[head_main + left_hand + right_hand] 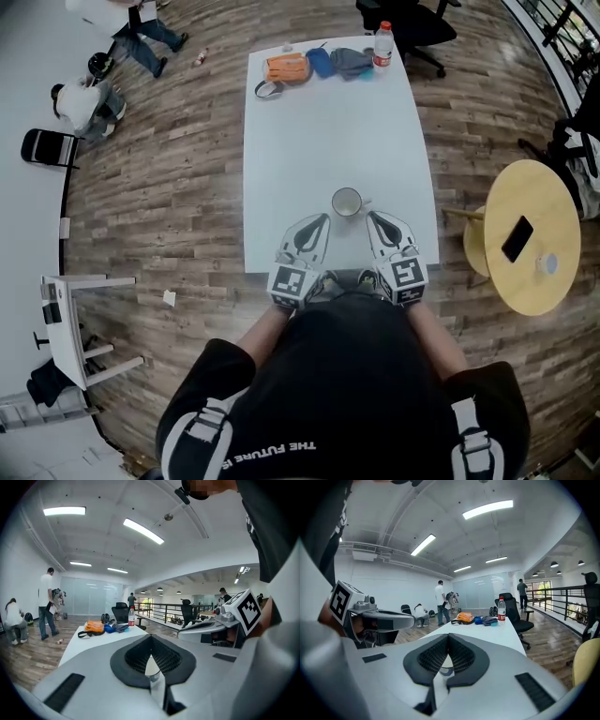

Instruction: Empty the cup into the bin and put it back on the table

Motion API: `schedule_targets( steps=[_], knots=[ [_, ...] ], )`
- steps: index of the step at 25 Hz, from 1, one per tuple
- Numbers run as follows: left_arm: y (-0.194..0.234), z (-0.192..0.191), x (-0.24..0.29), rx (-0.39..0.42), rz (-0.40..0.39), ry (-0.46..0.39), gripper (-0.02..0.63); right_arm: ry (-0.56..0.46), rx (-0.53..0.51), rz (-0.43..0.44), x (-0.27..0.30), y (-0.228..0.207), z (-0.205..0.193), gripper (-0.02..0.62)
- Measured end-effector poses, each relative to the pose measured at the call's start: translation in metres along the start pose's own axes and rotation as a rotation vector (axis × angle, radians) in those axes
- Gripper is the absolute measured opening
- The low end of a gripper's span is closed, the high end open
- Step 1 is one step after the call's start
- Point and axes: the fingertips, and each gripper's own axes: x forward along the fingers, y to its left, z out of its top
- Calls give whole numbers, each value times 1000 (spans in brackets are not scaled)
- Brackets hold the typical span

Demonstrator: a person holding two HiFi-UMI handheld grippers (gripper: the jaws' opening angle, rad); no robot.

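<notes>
Though upright, a pale open cup (pixel 347 202)

Cup (pixel 347 202) is sitting on the white table (pixel 328 122), left gripper (pixel 322 220) and right gripper (pixel 372 217) both pointing in at it, close.

You have bright, even light here: long ceiling strips (pixel 143 530) burn out to pure white in both gripper views, and the far glass wall (pixel 480 595) glows pale. On your white table (pixel 328 131) the cup (pixel 347 202) throws only a faint shadow (all shadows here are soft). The wooden floor (pixel 487 103) carries a gentle sheen. All three pictures bow heavily, and the gripper views go black at their rounded corners; distant figures (pixel 47 604) look slightly soft.
</notes>
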Motion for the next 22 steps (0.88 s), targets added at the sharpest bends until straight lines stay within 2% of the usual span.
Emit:
schedule_targets(
  steps=[4, 9, 17, 22],
  knots=[
    [-20, 9, -1, 9, 17, -5, 21, -19, -11, 21, -15, 2, 4, 15],
    [-34, 17, -6, 1, 11, -21, 21, -40, 2, -13, -29, 0, 11, 15],
    [-33, 18, -8, 34, -15, -30, 21, -65, 14, -31, -30, 2, 19, 15],
    [-31, 17, -10, 2, -15, -21, 21, -55, 13, -35, -27, 4, 17, 15]
  ],
)
